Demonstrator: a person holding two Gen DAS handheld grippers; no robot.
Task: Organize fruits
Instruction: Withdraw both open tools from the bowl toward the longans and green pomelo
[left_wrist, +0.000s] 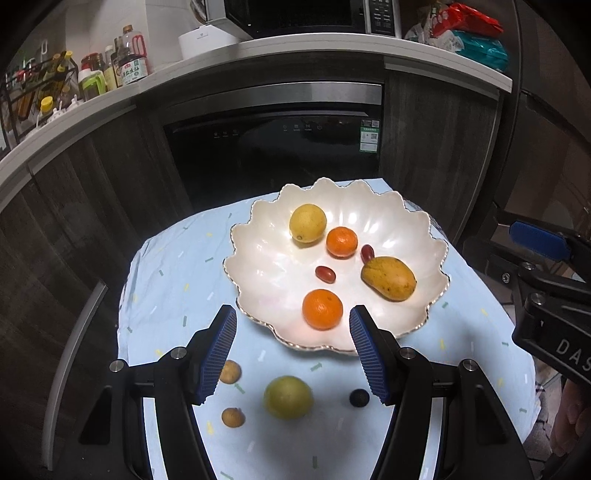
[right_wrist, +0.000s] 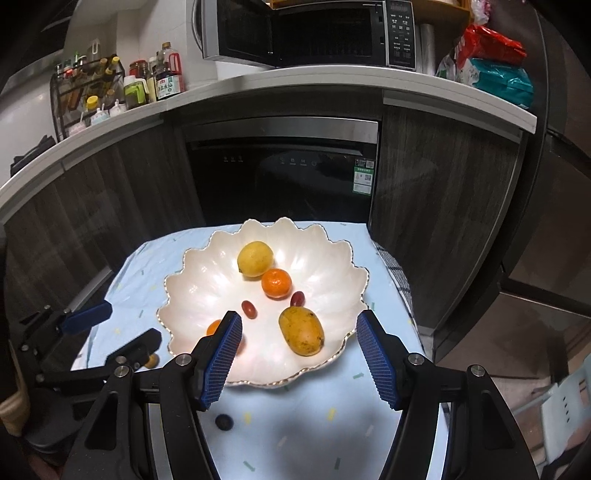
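Observation:
A white scalloped bowl (left_wrist: 266, 266) (right_wrist: 332, 258) sits on a light blue cloth. It holds a lemon (left_wrist: 307, 223) (right_wrist: 255, 258), two oranges (left_wrist: 322, 309) (left_wrist: 341, 241) (right_wrist: 276, 283), a mango (left_wrist: 388, 277) (right_wrist: 301, 331) and two red cherry tomatoes (left_wrist: 325, 274) (left_wrist: 367, 253) (right_wrist: 249, 308). On the cloth before the bowl lie a green-yellow round fruit (left_wrist: 288, 397), two small brown fruits (left_wrist: 229, 371) (left_wrist: 233, 417) and a dark berry (left_wrist: 359, 398) (right_wrist: 224, 422). My left gripper (left_wrist: 293, 319) is open and empty above the bowl's near rim. My right gripper (right_wrist: 299, 325) is open and empty over the bowl, near the mango.
The cloth-covered small table (left_wrist: 177, 280) stands before a dark built-in oven (left_wrist: 273, 147). Behind, a white counter (right_wrist: 258, 83) carries bottles, a microwave (right_wrist: 306, 31) and bags. The right gripper's body (left_wrist: 546, 295) shows at the right edge of the left wrist view.

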